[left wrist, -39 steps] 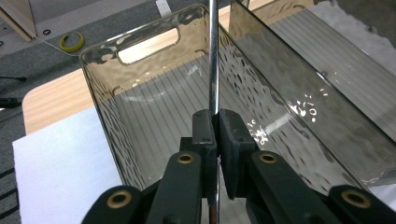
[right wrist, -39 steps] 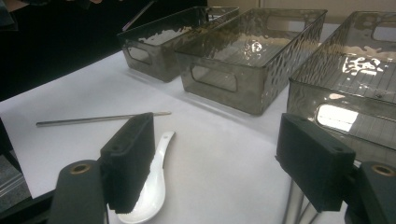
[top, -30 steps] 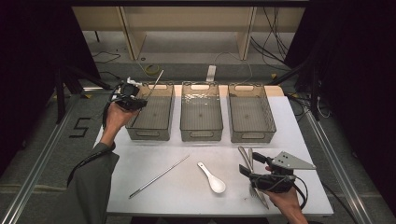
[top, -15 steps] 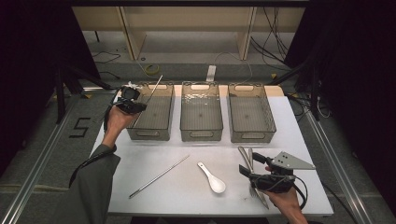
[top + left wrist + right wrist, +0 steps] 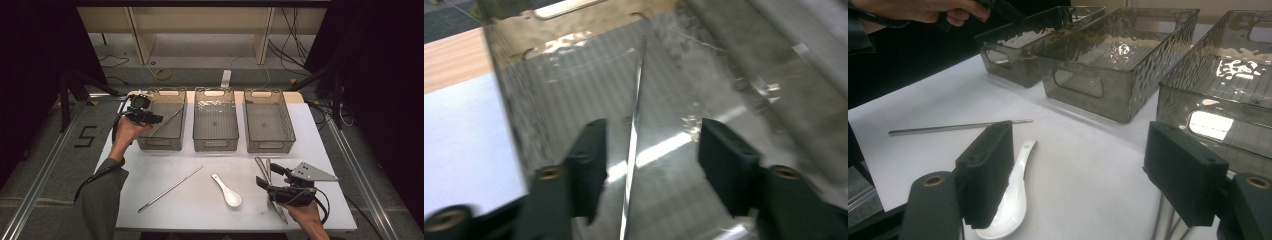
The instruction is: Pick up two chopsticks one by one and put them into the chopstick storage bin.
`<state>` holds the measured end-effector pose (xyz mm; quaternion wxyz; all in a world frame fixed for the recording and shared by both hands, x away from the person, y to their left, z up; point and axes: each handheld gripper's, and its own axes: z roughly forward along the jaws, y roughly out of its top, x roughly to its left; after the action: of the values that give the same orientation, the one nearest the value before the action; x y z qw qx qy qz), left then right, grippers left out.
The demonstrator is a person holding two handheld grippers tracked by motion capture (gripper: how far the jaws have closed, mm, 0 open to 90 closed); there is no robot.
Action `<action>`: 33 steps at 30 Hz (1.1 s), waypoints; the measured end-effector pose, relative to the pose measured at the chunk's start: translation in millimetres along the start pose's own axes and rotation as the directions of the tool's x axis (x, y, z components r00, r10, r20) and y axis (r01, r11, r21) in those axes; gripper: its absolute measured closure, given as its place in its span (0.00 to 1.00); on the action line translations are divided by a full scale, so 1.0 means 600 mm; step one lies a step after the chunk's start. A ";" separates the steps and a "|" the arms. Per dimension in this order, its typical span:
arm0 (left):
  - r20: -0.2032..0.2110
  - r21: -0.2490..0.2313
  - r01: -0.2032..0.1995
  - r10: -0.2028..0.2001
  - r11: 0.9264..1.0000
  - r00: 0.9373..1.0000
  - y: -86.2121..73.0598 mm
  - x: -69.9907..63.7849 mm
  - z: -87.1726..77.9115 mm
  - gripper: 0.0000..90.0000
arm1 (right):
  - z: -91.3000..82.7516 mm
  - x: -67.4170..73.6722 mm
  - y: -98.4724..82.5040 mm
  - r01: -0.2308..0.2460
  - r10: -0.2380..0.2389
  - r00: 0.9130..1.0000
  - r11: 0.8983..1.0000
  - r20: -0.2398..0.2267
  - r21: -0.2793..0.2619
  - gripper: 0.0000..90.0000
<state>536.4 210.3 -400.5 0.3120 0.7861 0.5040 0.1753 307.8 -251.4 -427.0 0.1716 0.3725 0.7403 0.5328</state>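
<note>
Steel chopstick [image 5: 634, 130] lies free between the spread left tongs [image 5: 649, 150], just opened, its long axis toward twelve o'clock inside the smoky plastic bin [image 5: 165, 145]. Right tongs [image 5: 1083, 175] gape empty above the white counter [image 5: 1088, 150]; the left hand is nearer.

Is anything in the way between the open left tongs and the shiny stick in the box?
No. The left tongs have just been opening, and the metal stick lies free between them in the left box. Nothing visible stands between.

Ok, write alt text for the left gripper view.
A thin metal chopstick lies loose in a clear smoked bin, between the left gripper's open black jaws, which have just been opening. White table shows at left.
</note>
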 end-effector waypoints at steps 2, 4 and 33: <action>0.021 0.008 -0.005 0.005 1.000 1.000 -0.001 -0.013 -0.011 0.37 | -0.001 0.000 0.000 0.000 0.000 1.000 1.000 0.002 -0.001 0.32; 0.038 -0.008 0.005 -0.004 1.000 0.999 -0.006 -0.021 -0.024 0.35 | -0.001 -0.001 0.000 -0.001 0.001 1.000 1.000 0.003 -0.002 0.32; 0.164 0.057 -0.122 0.111 0.991 0.980 -0.106 -0.120 -0.087 0.21 | 0.000 0.003 0.000 0.004 -0.004 1.000 1.000 0.001 0.018 0.32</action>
<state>431.1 180.5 -401.0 0.3145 0.8357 0.4359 0.1124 306.8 -250.0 -426.9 0.1699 0.3727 0.7457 0.5256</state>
